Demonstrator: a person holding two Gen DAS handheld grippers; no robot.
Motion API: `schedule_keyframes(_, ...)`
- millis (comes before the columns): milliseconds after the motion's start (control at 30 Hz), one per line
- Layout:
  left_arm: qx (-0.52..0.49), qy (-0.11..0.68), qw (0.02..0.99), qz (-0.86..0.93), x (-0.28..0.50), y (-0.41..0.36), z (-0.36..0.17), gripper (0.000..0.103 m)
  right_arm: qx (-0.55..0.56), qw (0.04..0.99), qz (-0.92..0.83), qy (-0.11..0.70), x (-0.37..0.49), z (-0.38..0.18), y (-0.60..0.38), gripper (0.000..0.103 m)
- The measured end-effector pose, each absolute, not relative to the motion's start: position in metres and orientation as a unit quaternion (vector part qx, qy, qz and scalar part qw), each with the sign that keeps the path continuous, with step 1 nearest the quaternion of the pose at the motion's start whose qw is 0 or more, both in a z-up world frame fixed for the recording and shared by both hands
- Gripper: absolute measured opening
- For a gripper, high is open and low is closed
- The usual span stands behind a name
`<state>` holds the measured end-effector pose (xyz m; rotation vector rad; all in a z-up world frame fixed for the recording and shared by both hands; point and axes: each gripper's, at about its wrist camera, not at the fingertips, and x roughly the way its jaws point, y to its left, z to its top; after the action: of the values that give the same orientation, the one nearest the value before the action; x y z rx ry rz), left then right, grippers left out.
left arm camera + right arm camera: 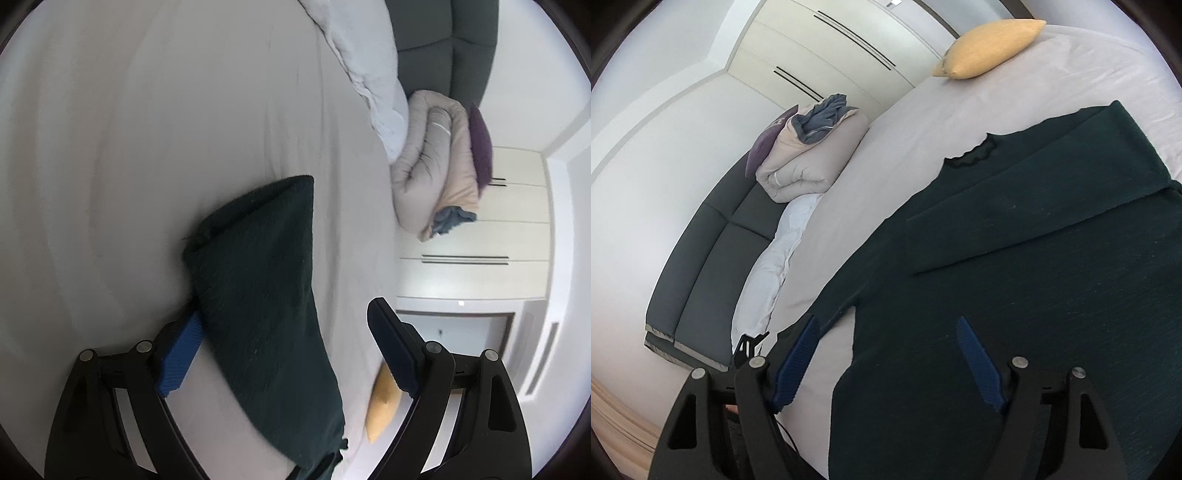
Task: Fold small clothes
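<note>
A dark green knit top [1015,295] lies flat on the pale bed sheet [905,147], with one sleeve folded across its body. In the left wrist view a sleeve [266,295] of it stretches out on the sheet [147,147]. My left gripper [284,317] is open, its fingers either side of the sleeve and the left finger [181,358] partly behind the cloth. My right gripper [886,328] is open low over the top's near edge, its right finger [979,365] above the cloth and its left finger [798,362] above the sheet.
A rolled beige duvet [809,162] with a blue cloth and a purple cushion [764,147] sits by the dark headboard [713,251]. A white pillow [775,254] lies along it. A yellow cushion [990,48] rests at the far bed edge. White wardrobes [820,55] stand behind.
</note>
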<state>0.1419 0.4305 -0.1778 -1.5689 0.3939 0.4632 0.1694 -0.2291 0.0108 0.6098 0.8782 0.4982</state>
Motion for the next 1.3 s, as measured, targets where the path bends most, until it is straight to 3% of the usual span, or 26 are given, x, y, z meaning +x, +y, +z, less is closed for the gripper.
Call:
schedule_keyframes(33, -0.694, 0.170, 0.669, 0.204, 0.144, 0.432, -0.176, 0.085, 0.290, 0.830, 0.236, 0.413, 0.168, 0.011, -0.229, 0.079)
schedule_keyframes(100, -0.689, 0.170, 0.675, 0.202, 0.147, 0.437, -0.177, 0.065, 0.292, 0.830, 0.237, 0.413, 0.168, 0.010, -0.229, 0.077)
schedule_keyframes(167, -0.696, 0.177, 0.668, 0.194, 0.150, 0.440, -0.190, 0.026, 0.292, 0.830, 0.237, 0.412, 0.167, 0.010, -0.231, 0.076)
schedule_keyframes(200, -0.700, 0.180, 0.663, 0.195, 0.151, 0.441, -0.196, 0.024, 0.293, 0.830, 0.236, 0.411, 0.168, 0.009, -0.231, 0.076)
schedule_keyframes(267, -0.696, 0.183, 0.665, 0.197, 0.150, 0.441, -0.203, 0.010, 0.295, 0.831, 0.235, 0.410, 0.169, 0.007, -0.233, 0.074)
schedule_keyframes(433, -0.580, 0.208, 0.766, 0.184, 0.176, 0.410, -0.159, 0.008, 0.308, 0.826, 0.227, 0.413, 0.171, -0.004, -0.245, 0.071)
schedule_keyframes(600, -0.297, 0.285, 0.906, 0.102, 0.243, 0.285, -0.090, 0.008, 0.320, 0.820, 0.223, 0.419, 0.181, -0.015, -0.254, 0.071)
schedule_keyframes(667, -0.150, 0.309, 0.937, 0.066, 0.262, 0.209, -0.081, 0.008, 0.326, 0.815, 0.224, 0.424, 0.189, -0.019, -0.255, 0.071)
schedule_keyframes(767, -0.006, 0.330, 0.943, 0.030, 0.273, 0.124, -0.096, 0.008, 0.330, 0.798, 0.239, 0.445, 0.212, -0.026, -0.248, 0.071)
schedule_keyframes(967, 0.103, 0.328, 0.939, 0.019, 0.255, 0.050, -0.132, 0.008, 0.361, 0.724, 0.306, 0.502, 0.279, -0.052, -0.196, 0.071)
schedule_keyframes(1300, 0.153, 0.305, 0.940, 0.022, 0.241, 0.033, -0.145, 0.008, 0.421, 0.623, 0.342, 0.563, 0.347, -0.099, -0.120, 0.072)
